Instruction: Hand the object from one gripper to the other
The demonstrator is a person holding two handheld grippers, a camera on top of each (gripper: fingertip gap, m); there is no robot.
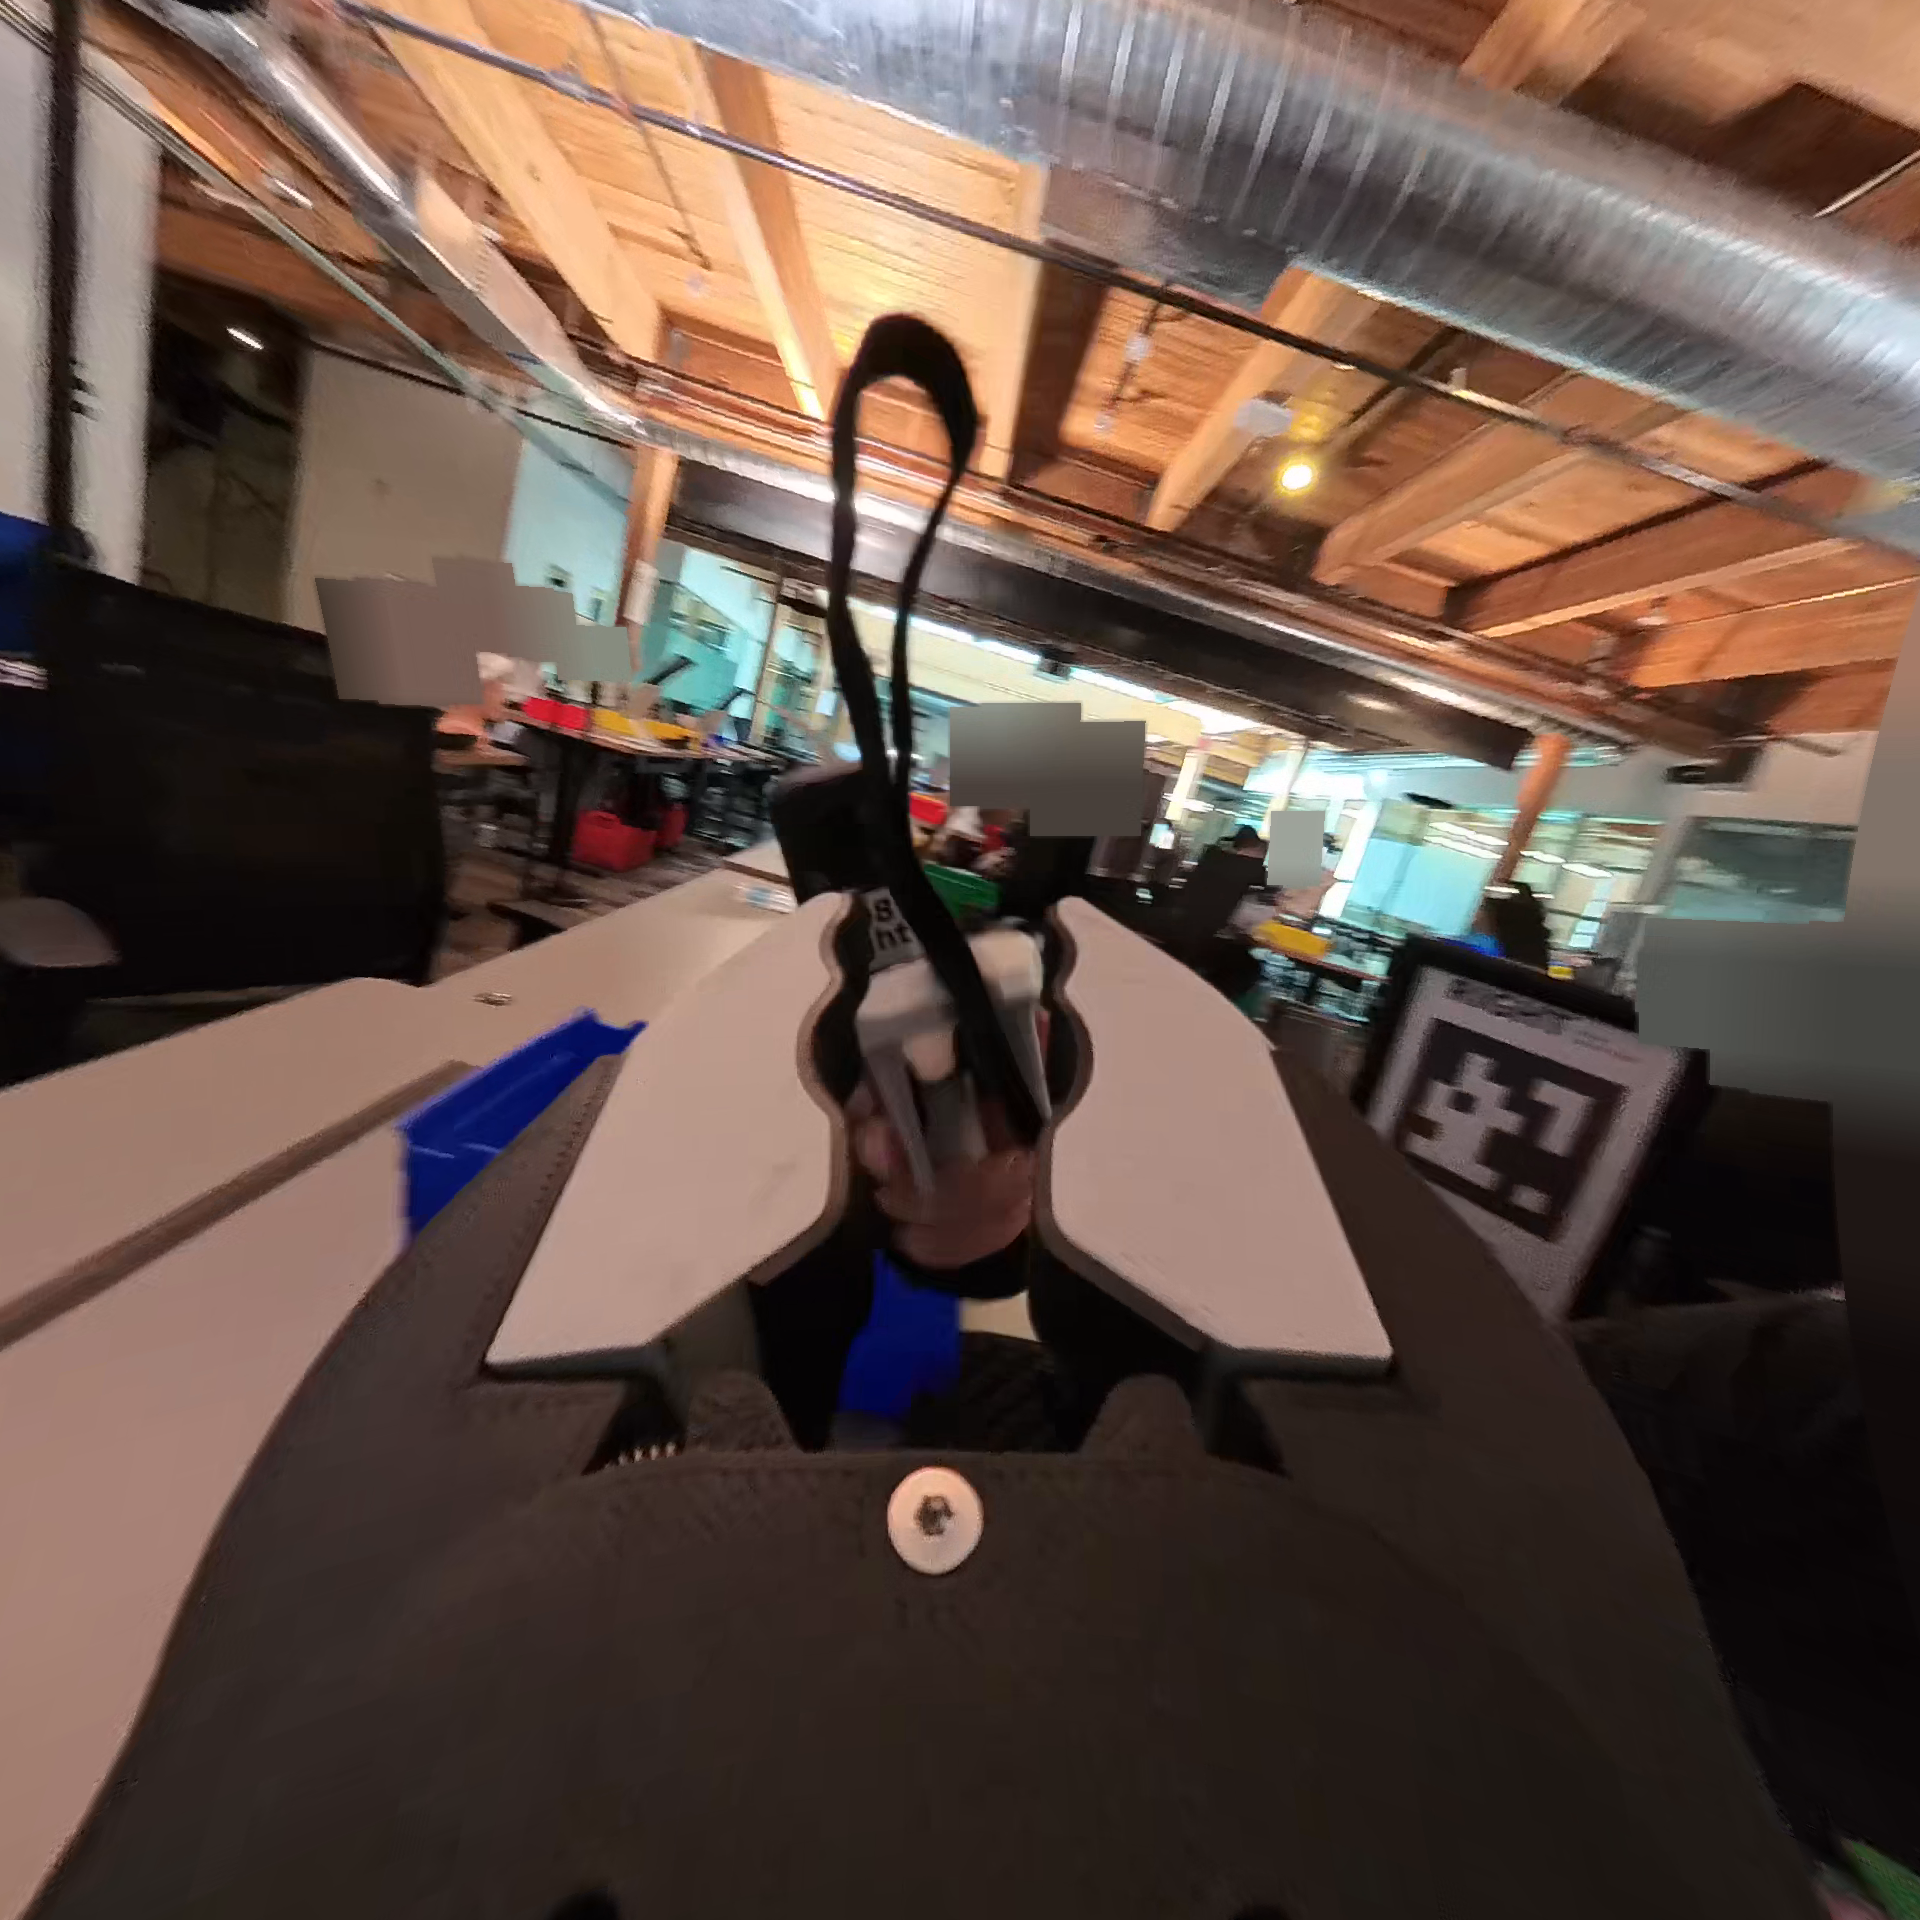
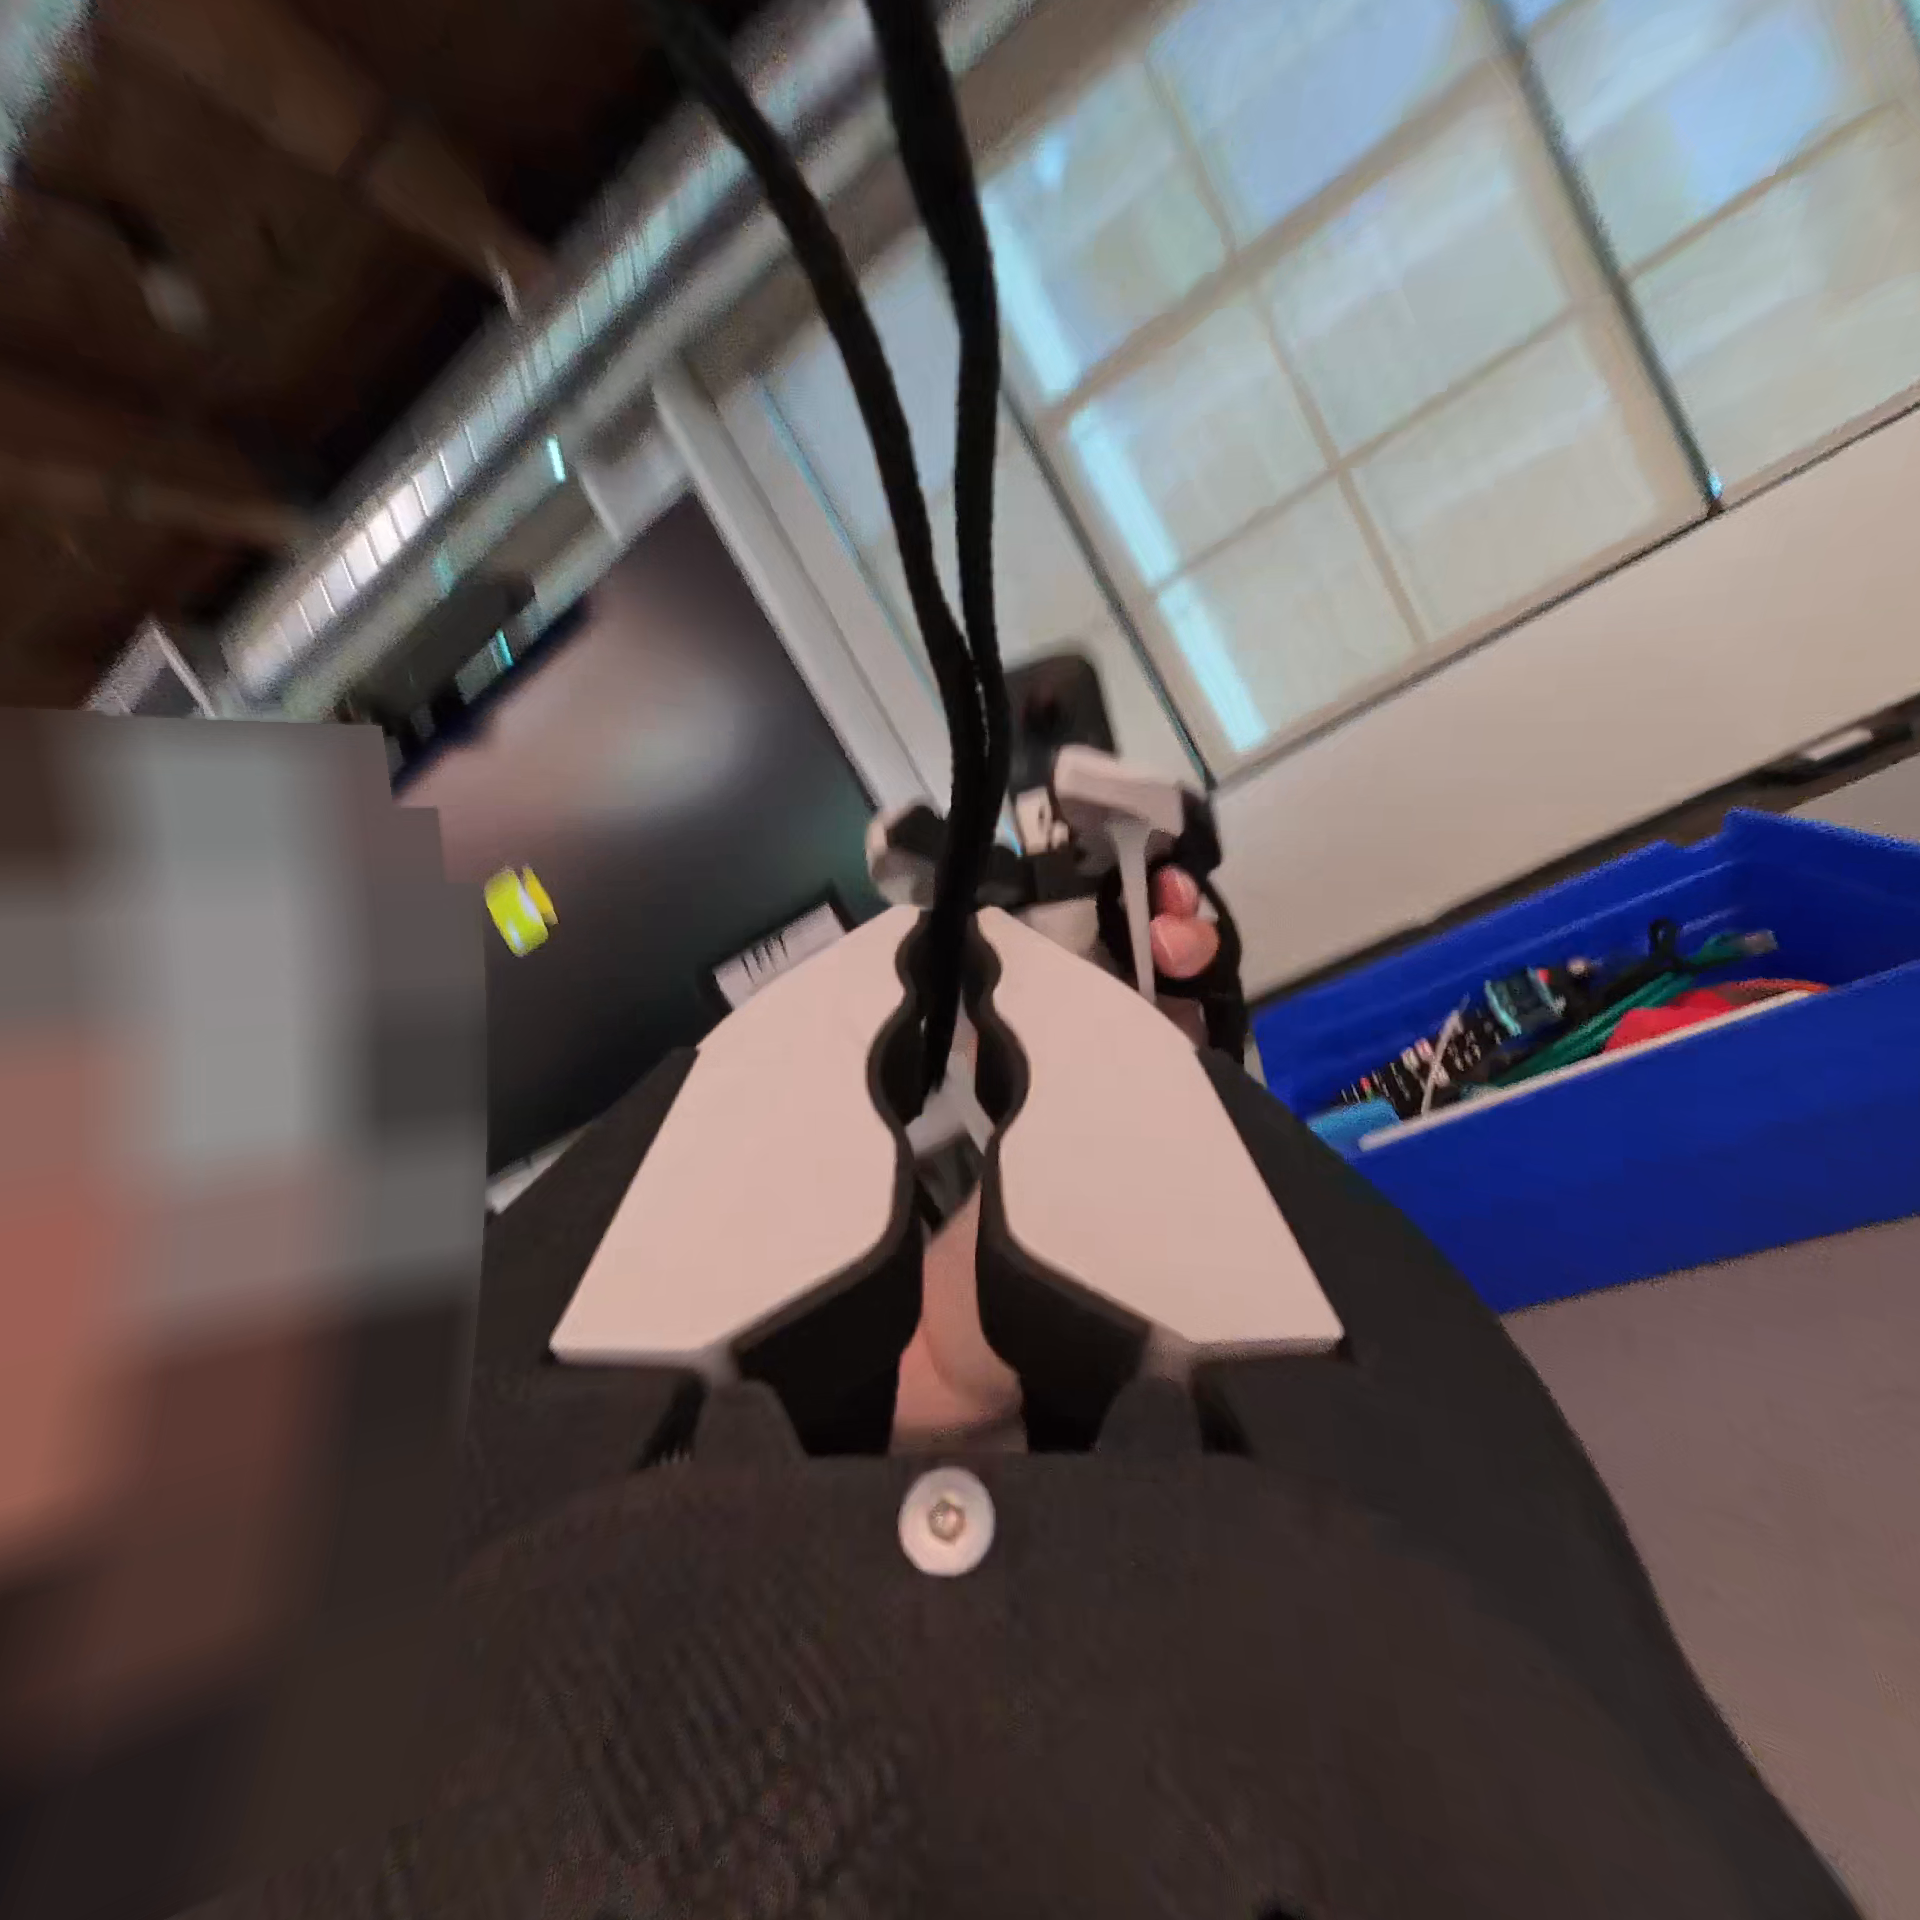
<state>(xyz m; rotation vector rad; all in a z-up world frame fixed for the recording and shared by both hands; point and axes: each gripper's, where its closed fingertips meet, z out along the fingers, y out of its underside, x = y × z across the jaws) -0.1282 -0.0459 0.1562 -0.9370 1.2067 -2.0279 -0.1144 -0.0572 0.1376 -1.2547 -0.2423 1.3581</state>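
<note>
I see cord point(image 1: 883, 665): black woven cloth, matt | fingers point(image 1: 717, 1101): smooth white plastic | bin point(image 2: 1621, 1122): glossy blue plastic | duct point(image 1: 1455, 197): ribbed shiny metal | ceiling point(image 1: 883, 187): bare wood

You can see a small white label point(image 1: 889, 928) with black letters on the other gripper, a placard point(image 1: 1512, 1127) with a black-and-white square marker and blurred print, and a striped white sticker point(image 2: 779, 954).

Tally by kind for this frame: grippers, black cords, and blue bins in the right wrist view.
Grippers: 2 (left gripper, right gripper)
Black cord, looped: 1
Blue bin: 1
Total: 4
</note>
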